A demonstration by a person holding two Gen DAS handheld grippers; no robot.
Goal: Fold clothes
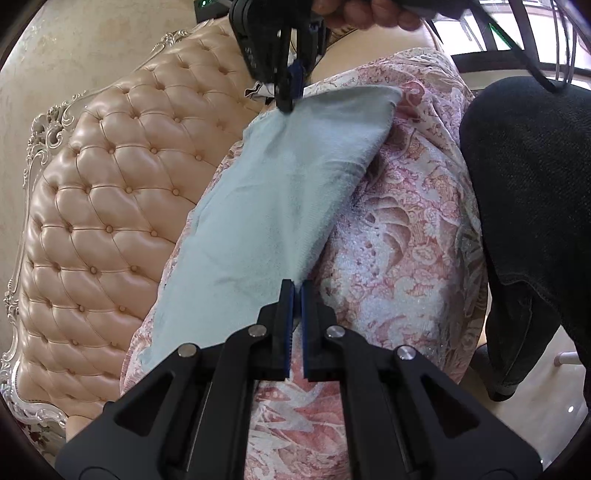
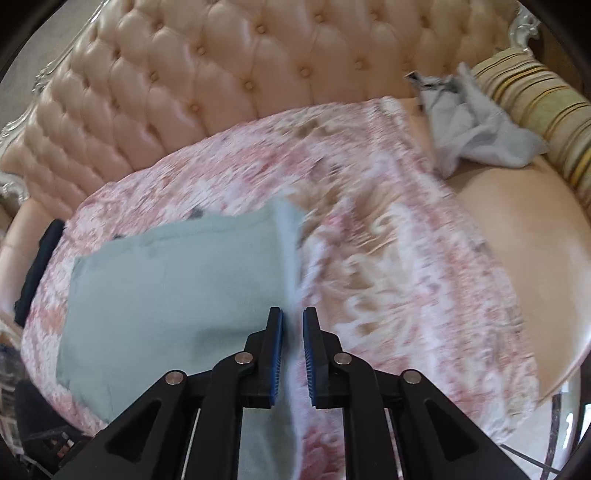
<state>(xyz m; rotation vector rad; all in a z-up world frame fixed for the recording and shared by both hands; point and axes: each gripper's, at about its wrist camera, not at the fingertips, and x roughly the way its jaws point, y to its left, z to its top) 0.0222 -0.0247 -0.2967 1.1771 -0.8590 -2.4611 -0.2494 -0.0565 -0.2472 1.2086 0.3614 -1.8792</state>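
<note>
The left gripper [image 1: 297,286] fills the bottom of the left wrist view, its black fingers [image 1: 286,306] drawn almost together with only a thin slit between the blue pads. The right gripper [image 2: 293,314] rises from the bottom centre of its own view, fingers [image 2: 275,328] pinched with a narrow gap. In the left view it also appears at upper centre [image 1: 290,101], pointing down, a hand [image 1: 369,14] gripping it at the top edge.

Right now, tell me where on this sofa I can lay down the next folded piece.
Free: the pink floral cover right of the light blue garment, and the bare seat cushion beyond it. Crowded: the far right corner, where crumpled white clothes lie against the striped bolster.
</note>
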